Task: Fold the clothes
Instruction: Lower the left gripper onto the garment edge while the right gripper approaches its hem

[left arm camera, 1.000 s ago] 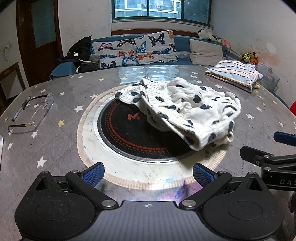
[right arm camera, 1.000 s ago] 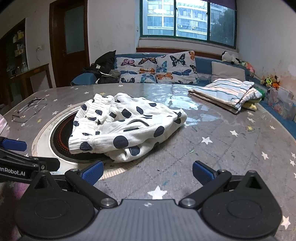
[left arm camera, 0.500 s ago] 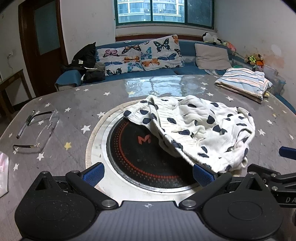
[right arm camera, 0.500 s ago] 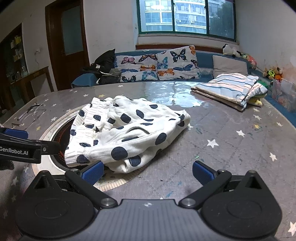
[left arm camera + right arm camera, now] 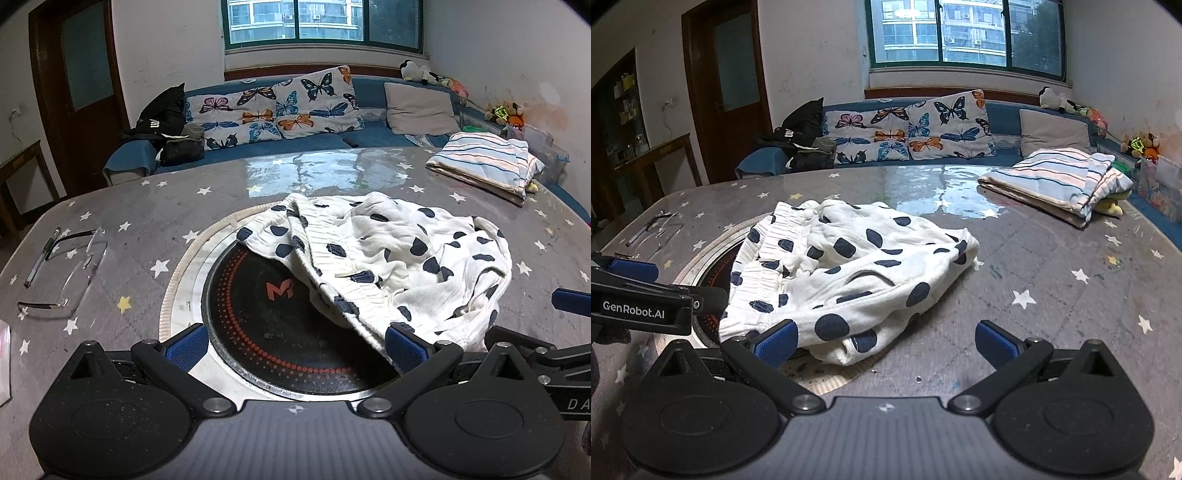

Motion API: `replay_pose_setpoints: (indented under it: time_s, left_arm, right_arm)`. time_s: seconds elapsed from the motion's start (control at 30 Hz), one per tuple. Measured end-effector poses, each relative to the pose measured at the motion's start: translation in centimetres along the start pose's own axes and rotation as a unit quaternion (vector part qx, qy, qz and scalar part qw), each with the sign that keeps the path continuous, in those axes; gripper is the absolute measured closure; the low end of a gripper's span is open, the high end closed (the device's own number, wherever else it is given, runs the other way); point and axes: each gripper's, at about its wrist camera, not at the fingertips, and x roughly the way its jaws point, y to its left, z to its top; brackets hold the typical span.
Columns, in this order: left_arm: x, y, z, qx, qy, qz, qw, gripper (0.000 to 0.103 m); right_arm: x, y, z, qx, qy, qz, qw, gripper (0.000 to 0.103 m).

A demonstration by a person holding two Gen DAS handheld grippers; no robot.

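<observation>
One crumpled polka-dot garment, two grippers apart

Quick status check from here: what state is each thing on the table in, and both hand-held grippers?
polka-dot garment: crumpled, unfolded, lying partly over the round black cooktop.
striped garment: folded, at the table's far right.
glasses: temples open, lying flat on the table.
round black cooktop: partly covered by the garment.
left hand-held gripper: open, empty, at the garment's near edge.
right hand-held gripper: open, empty, at the garment's near edge.
</observation>
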Motion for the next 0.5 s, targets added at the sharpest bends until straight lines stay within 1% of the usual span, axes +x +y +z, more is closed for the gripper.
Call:
replay_pose_setpoints:
  time_s: [0.23, 0.4, 0.47, 0.5]
  left_arm:
    - [0.3, -0.2, 0.5, 0.005, -0.003, 0.000, 1.0000, 0.000]
    - [1.6, 0.3, 2.4, 0.004, -0.012, -0.004, 0.9999, 0.000]
    - [2.1, 0.6, 3.2, 0.004, -0.017, -0.005, 0.9998, 0.000]
    - [2.4, 0.7, 3.6, 0.004, -0.019, -0.006, 0.9998, 0.000]
  right_arm:
    - [0.4, -0.5, 0.2, 0.013, 0.002, -0.006, 1.000, 0.000]
    - [0.9, -1.3, 0.7, 0.032, 0.005, -0.006, 0.999, 0.001]
    - [1.1, -1.7, 0.9, 0.043, 0.007, -0.004, 0.999, 0.007]
    - [1.2, -1.9, 0.9, 0.048, 0.008, -0.003, 0.999, 0.007]
